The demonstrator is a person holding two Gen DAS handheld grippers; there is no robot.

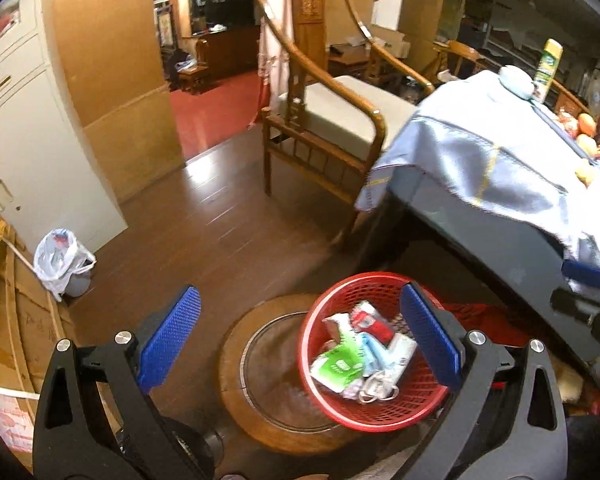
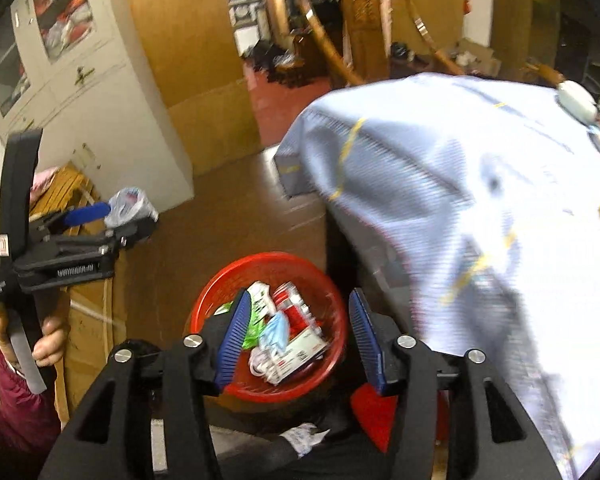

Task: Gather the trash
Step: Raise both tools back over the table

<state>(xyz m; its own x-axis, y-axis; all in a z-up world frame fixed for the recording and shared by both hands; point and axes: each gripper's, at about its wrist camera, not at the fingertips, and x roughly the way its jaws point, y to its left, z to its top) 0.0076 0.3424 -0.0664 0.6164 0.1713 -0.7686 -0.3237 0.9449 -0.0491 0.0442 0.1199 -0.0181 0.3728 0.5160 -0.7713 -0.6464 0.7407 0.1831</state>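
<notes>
Above the red basket (image 2: 268,320) of wrappers on the stool (image 1: 236,364), both grippers – right (image 2: 296,340) and left (image 1: 300,344) – hang spread and empty, so any hurried sweep could clip the rim and tip 1 light basket onto the floor

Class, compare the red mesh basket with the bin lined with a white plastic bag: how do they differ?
The red basket rests on a round wooden stool; the bag-lined bin stands on the floor by the cabinet. The basket is rigid red mesh; the bin's liner is soft white plastic. The basket's wrappers and masks show plainly; the bin's contents don't. Both hold rubbish.
</notes>
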